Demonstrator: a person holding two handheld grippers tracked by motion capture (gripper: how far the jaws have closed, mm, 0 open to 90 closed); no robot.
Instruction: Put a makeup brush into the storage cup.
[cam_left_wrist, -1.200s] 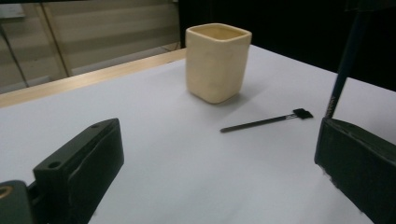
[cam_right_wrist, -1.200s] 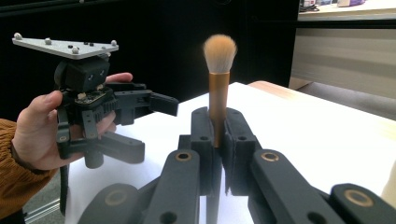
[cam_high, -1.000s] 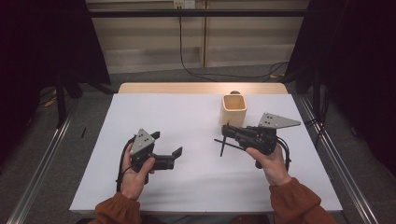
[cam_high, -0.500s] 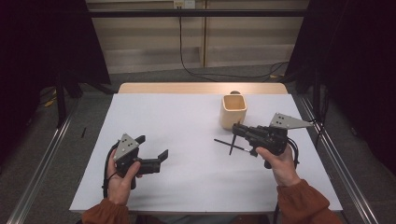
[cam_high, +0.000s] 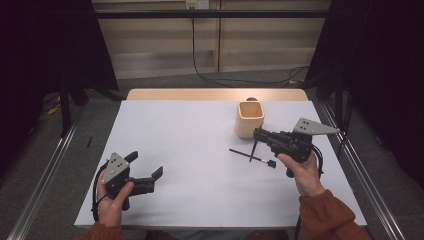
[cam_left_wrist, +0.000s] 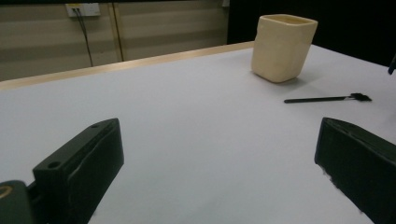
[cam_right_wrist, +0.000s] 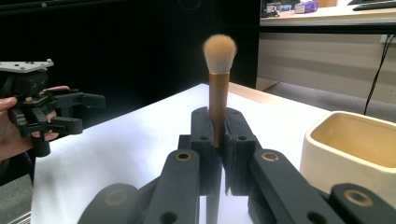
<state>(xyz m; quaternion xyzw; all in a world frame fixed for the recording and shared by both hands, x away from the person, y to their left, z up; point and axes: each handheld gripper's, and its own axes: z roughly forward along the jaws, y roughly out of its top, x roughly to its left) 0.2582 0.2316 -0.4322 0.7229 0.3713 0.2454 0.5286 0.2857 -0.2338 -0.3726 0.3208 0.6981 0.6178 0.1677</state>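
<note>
The fingers (cam_left_wrist: 77, 158) of the left gripper (cam_high: 142, 172) stand wide apart with nothing between them, held low over the near left part of the white surface (cam_high: 190, 135) by the person's left hand (cam_high: 112, 202). In the left gripper view the two black fingers frame bare white surface, with the cream cup and a thin black brush lying farther off.

Toward the middle right of the surface, the thin black brush (cam_high: 251, 156) lies flat, its small dark head pointing to the near right, just in front of the cream cup (cam_high: 249, 119). The cup stands upright, open mouth up, near the far right of the surface.

At the right, the right gripper (cam_high: 256, 135) is held by the person's right hand (cam_high: 301, 172) just beside the cup, on its near right. Its fingers (cam_right_wrist: 202, 140) are closed on a makeup brush (cam_right_wrist: 218, 79) with a brown handle; in the right gripper view the brush stands upright between them, its pale bristle tuft at the top.
</note>
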